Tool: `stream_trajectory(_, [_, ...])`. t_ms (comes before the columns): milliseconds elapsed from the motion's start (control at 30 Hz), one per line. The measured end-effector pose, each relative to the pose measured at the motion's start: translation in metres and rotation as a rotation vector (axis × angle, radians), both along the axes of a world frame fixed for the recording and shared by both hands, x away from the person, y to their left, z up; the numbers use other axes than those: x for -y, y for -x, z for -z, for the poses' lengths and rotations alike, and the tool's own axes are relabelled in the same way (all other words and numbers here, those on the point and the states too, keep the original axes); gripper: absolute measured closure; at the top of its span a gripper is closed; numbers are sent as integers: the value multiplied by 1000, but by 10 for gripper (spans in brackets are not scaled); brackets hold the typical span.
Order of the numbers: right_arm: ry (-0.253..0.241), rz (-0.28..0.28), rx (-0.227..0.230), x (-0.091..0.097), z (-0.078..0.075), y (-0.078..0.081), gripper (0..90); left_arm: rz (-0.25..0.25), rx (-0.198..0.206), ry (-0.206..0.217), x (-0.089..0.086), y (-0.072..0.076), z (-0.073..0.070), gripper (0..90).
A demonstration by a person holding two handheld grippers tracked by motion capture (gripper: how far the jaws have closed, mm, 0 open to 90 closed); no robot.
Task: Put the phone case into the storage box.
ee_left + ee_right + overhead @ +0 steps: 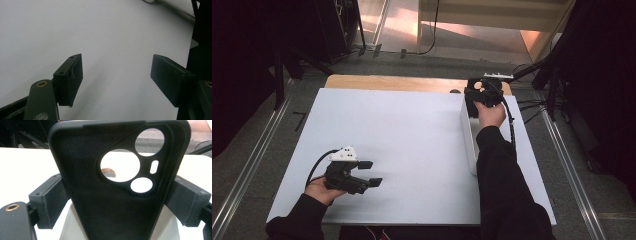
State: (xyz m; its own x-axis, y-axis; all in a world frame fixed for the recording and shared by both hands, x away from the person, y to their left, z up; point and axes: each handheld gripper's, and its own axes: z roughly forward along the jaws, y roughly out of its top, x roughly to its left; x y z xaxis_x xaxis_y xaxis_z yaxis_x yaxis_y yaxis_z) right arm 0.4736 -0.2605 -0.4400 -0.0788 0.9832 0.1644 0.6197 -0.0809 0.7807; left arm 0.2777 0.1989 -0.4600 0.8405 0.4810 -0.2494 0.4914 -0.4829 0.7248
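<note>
Black sleeves; black tongs (373, 173) with flat rectangular pads, black cables.

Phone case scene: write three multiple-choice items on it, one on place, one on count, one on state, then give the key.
1. Where is the phone case?
A. between the right hand-held gripper's jaws, over the white box
B. flat at the table's near left corner
C. on the floor

2. How many cut-outs show in the case's camera panel?
A. one
B. four
C. seven

3. How do the left hand-held gripper's jaws stand?
A. shut on a cable
B. shut on the case
C. open, nothing between them

Key: 1 A, the pads flank the case's sides; 2 B, three round holes and one slot; 3 C, bare white table shows between them.
</note>
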Motion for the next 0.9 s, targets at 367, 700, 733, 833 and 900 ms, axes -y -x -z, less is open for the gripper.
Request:
stream_trajectory(367, [-4,-27,-18,4,-5,-3,9,-2,-1,0,0,0,0,257])
stream_trajectory(700, [-6,-64,-42,9,-20,-6,8,-6,-1,3,0,0,1,257])
stream_trajectory(733, [-13,-71,-43,9,-23,-7,8,-6,-3,3,0,0,1,257])
stream_trajectory(833, [-7,-88,-59,9,-30,-9,8,-2,-6,0,0,-1,1,257])
stream_trajectory(900, [-8,-96,-60,9,-35,-10,8,-5,-5,1,0,0,1,257])
